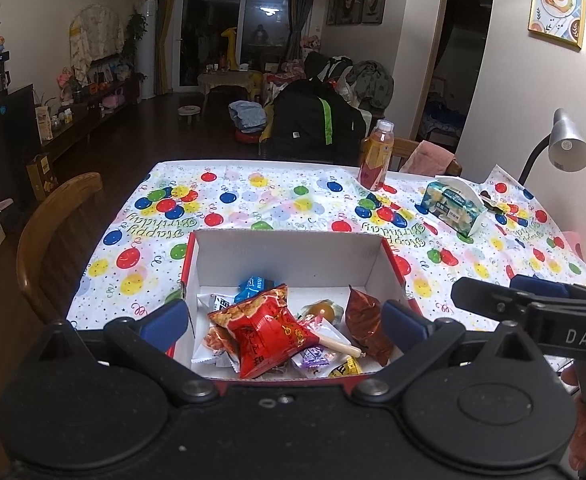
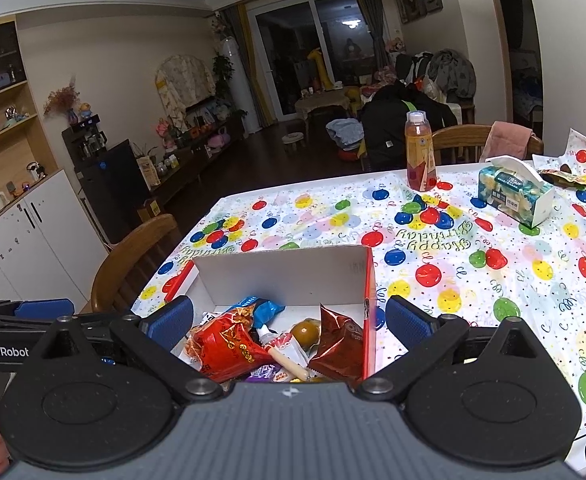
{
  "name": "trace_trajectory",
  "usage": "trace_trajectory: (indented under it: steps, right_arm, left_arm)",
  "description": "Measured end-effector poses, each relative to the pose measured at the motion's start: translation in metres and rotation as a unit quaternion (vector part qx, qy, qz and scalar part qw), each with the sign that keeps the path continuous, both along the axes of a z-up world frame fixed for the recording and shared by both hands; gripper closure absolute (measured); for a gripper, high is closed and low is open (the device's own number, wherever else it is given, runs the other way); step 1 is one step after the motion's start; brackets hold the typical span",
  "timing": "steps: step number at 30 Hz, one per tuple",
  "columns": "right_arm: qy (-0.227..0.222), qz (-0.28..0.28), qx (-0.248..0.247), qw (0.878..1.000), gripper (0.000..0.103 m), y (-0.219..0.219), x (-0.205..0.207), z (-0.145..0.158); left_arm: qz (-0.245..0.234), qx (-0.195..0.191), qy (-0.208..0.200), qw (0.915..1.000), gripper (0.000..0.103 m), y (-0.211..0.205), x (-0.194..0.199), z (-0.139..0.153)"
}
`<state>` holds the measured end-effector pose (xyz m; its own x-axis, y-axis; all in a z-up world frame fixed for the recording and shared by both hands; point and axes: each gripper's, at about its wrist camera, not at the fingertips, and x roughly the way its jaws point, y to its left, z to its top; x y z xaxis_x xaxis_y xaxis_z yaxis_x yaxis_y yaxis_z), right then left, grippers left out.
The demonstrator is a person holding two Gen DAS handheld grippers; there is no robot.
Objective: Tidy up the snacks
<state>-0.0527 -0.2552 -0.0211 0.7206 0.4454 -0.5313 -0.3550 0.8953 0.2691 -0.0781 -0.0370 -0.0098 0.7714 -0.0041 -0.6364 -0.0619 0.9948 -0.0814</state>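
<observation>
A brown wooden chair (image 1: 53,236) stands at the left edge of the bench (image 1: 253,204), which wears a white plastic cover with coloured balloons. The left hand-held gripper (image 1: 285,322) hangs level over the near edge of an open white cardboard box with red outer walls (image 1: 285,256); its blue-padded fingers (image 1: 164,320) are spread wide and hold nothing. In the box lie the snacks in a heap: a red puffed snack bag (image 1: 267,334) on top, a blue wrapper (image 1: 255,285) behind it, a lollipop with a pale stick (image 1: 335,342), and a dark brown foil packet (image 1: 367,320) at the right wall. The right hand-held gripper (image 2: 289,322) hovers beside the left one, over the box's right wall, also open and empty. Farther right stand an orange-labelled plastic drink bottle (image 1: 377,154) and a blue-green tissue pack (image 1: 453,206).
</observation>
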Motion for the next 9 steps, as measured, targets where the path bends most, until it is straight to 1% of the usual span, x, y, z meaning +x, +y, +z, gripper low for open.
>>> trace_trajectory:
  steps: [9]
  right_arm:
    - [0.0,-0.001,-0.001,1.0,0.0,-0.0021,-0.0025,0.0003]
  left_arm:
    - [-0.002,-0.002,0.0,1.0,0.0,-0.0068,-0.0042,0.0013]
